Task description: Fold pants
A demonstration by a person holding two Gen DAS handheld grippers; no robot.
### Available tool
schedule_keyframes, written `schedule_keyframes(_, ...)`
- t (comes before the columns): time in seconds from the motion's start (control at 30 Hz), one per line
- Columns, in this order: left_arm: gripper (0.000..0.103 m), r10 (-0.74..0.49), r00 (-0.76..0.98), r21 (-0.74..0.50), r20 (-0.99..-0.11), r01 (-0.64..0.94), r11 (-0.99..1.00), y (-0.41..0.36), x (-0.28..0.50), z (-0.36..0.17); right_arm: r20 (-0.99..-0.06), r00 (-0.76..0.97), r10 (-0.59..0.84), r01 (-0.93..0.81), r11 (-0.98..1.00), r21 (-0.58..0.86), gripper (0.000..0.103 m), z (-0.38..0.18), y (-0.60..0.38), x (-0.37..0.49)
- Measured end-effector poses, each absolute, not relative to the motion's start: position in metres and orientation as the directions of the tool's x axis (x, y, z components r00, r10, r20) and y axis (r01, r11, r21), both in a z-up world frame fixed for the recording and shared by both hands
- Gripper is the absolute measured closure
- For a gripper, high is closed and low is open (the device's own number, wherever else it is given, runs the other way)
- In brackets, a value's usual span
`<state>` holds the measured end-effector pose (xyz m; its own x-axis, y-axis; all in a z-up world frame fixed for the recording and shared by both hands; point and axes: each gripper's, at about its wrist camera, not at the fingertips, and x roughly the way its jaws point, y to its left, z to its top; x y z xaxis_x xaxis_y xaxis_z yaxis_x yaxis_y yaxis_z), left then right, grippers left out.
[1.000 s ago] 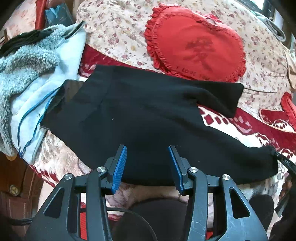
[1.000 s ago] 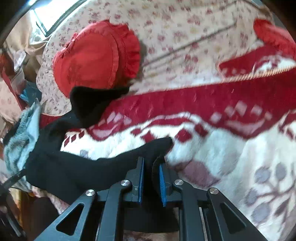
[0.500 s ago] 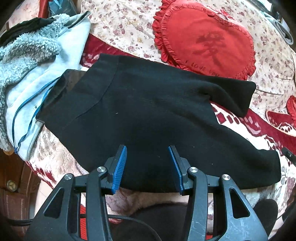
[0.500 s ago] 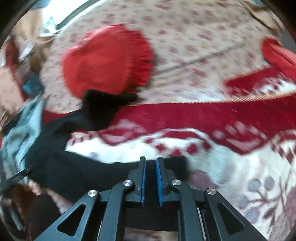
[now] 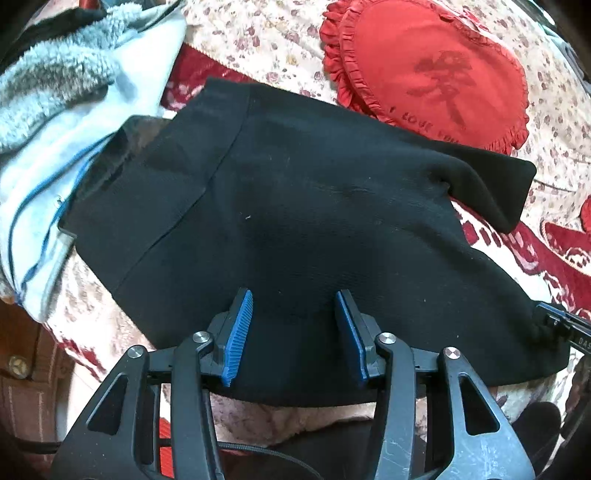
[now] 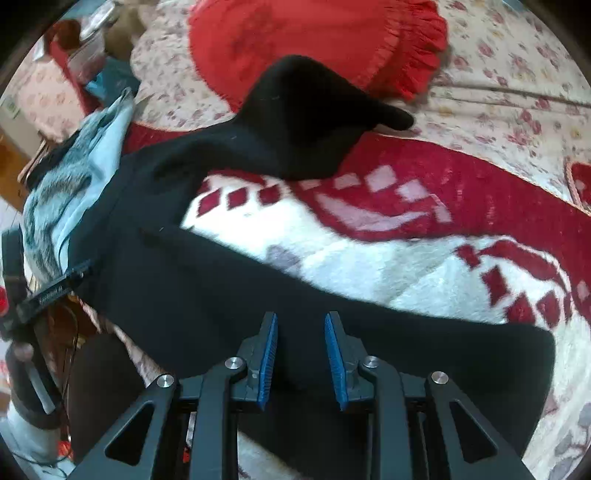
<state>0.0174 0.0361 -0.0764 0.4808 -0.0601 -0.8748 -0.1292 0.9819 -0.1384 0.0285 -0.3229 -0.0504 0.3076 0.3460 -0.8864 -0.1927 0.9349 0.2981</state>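
Observation:
Black pants (image 5: 303, 206) lie spread on a red and white patterned blanket (image 6: 369, 240), waistband at the left, two legs splayed to the right. My left gripper (image 5: 293, 302) is open and empty, hovering over the seat area near the front edge. My right gripper (image 6: 300, 325) is open and empty over the near leg (image 6: 369, 332), which lies flat along the front. The far leg (image 6: 306, 110) bends up toward a red cushion.
A red heart-shaped frilled cushion (image 5: 436, 70) sits behind the pants on a floral bedspread (image 5: 266, 33). A grey fleece and pale blue garment pile (image 5: 62, 107) lies at the left, touching the waistband. A wooden bed frame (image 5: 22, 369) shows at lower left.
My right gripper was shut on the near leg's end, dragged it out, and has now opened and let it go. My left gripper has moved closer over the pants, still open.

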Motion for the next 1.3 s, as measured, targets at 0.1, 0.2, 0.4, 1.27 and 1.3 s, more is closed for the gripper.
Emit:
schedule_keyframes(0.1,0.044,-0.083,0.476,-0.156,-0.876,-0.116,0.981,0.037,0.019,-0.08,-0.89,0.313,0.332,-0.189,0.94,0.284,0.078,-0.05,-0.323,0.03)
schedule_keyframes(0.2,0.036,-0.09,0.469,-0.145,-0.879,-0.084,0.986,0.033,0.02,-0.083,-0.894,0.327,0.308,-0.206,0.946,0.25,0.077,-0.045,-0.317,0.032)
schedule_keyframes(0.4,0.026,-0.085,0.47,-0.115,-0.879,-0.036,0.993,0.024,0.02,-0.085,-0.852,0.383,0.356,-0.27,0.926,0.265,0.072,-0.023,-0.29,0.045)
schedule_keyframes(1.27,0.026,-0.103,0.504,-0.194,-0.858,-0.132,0.972,0.068,0.046,-0.082,-0.871,0.28,0.405,-0.751,0.657,0.064,0.065,-0.053,-0.072,0.24)
schedule_keyframes(1.3,0.026,-0.106,0.504,-0.198,-0.857,-0.133,0.971,0.07,0.046,-0.082,-0.876,0.261,0.406,-0.766,0.639,0.068,0.063,-0.059,-0.07,0.243)
